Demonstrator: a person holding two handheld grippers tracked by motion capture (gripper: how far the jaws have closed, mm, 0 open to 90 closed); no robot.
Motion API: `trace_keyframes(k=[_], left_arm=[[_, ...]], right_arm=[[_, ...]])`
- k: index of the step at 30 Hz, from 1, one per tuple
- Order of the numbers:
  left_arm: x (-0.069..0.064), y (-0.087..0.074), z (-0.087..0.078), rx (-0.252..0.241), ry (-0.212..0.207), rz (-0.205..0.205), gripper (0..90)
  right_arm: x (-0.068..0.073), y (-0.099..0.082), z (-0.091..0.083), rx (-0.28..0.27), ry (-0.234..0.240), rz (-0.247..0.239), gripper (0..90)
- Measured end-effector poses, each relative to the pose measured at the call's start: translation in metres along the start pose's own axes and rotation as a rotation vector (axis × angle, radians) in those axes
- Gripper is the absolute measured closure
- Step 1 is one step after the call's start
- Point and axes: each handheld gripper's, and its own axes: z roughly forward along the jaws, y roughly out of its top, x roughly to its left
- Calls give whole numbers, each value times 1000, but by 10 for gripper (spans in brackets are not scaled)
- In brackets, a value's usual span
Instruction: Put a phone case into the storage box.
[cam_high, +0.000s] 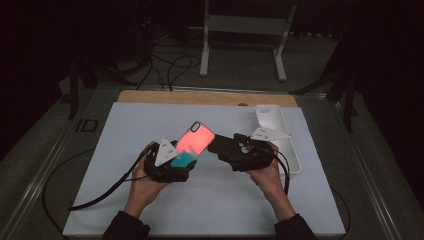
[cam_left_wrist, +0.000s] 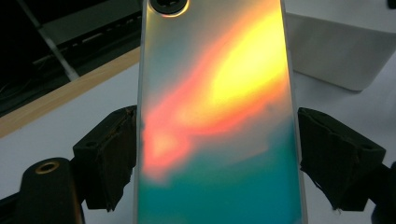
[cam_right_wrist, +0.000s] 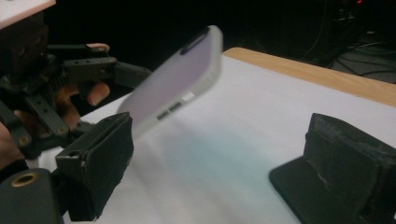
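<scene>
While your left gripper (cam_high: 176, 159) clamps the phone case (cam_high: 196, 138) across its width, the case stands tilted above the counter (cam_high: 210, 200), its camera-hole end raised and pointing away from you. From the left gripper view you can see both black pads pressing the long edges of the phone case (cam_left_wrist: 215, 116), whose glossy back shades from teal at the lower end through orange-pink to yellow near the top, with the camera cutout at the upper edge. Your jaws there stand wide, yet they are closed on the case, not free.

Your right gripper (cam_high: 225, 145) sits just to the right of the case on the high view, its jaws pointing toward it. On the right gripper view the two jaws stand well apart with nothing between them; the phone case (cam_right_wrist: 175, 86) hangs beyond and above its left jaw, apart from the white counter surface below, showing side button cutouts and a pale rim. Your left hand (cam_right_wrist: 88, 98) shows behind it, wrapped around the other gripper.

Near the far right corner of the white mat lies a white tray (cam_high: 292, 150), close behind your right hand (cam_high: 265, 172).
</scene>
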Motion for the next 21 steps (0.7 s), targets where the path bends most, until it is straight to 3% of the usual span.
trace_keyframes(k=[7,12,13,14,15,16,17,18,19,20,21], left_arm=[[-11,7,4,-23,-21,32,170],[-17,12,6,-48,-37,39,170],[-18,13,6,-46,-36,45,170],[-19,13,7,-46,-37,45,170],[-21,13,8,-47,-40,45,170],[-21,13,8,-47,-40,45,170],[-23,13,9,-42,-41,54,170],[-23,13,9,-42,-41,54,170],[-23,13,11,-37,-40,54,170],[-24,13,11,-37,-40,55,170],[-24,13,12,-37,-41,51,170]], right_arm=[[4,6,14,9,29,25,87],[4,7,19,16,64,62,156],[5,6,21,17,76,69,238],[5,6,21,17,76,69,238],[5,6,22,14,93,89,337],[5,6,22,14,93,89,337],[6,7,23,20,106,110,453],[6,7,23,20,106,110,453],[7,7,25,29,104,128,533],[7,7,25,29,104,128,533],[7,7,27,33,110,141,605]])
